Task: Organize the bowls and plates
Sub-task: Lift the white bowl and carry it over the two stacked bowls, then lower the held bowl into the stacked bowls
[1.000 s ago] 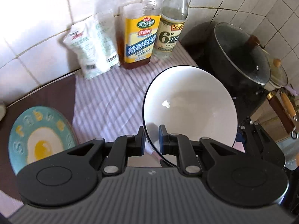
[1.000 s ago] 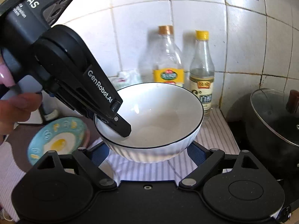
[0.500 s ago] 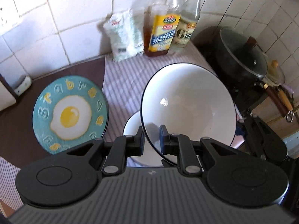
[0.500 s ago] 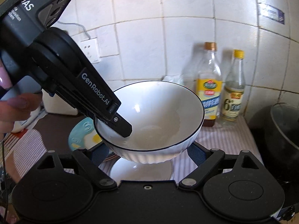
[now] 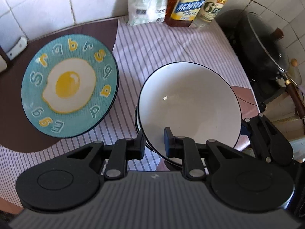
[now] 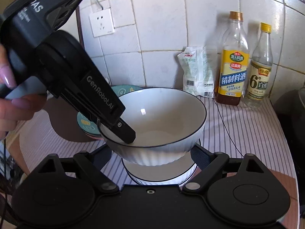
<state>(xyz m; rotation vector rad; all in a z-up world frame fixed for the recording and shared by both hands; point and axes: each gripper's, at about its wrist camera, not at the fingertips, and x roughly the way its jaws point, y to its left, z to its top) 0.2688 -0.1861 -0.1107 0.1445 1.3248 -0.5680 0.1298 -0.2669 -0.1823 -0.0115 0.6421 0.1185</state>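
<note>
My left gripper (image 5: 154, 143) is shut on the near rim of a white bowl with a black rim (image 5: 188, 103). It holds the bowl just above a second white bowl (image 6: 160, 177) that stands on the striped cloth. In the right wrist view the held bowl (image 6: 162, 122) hangs between the spread fingers of my right gripper (image 6: 154, 152), which is open and touches nothing. A teal plate with a fried-egg picture (image 5: 68, 85) lies flat to the left of the bowls, on top of other plates.
A white bag (image 5: 144, 0) and two bottles (image 5: 192, 0) stand against the tiled wall. A black pot with a glass lid (image 5: 265, 43) sits to the right. A wall socket (image 6: 102, 22) is behind. A thin cable (image 6: 226, 129) runs over the cloth.
The left gripper has carried the bowl down toward the counter, over the second bowl. The egg plate has come fully into the left wrist view.
</note>
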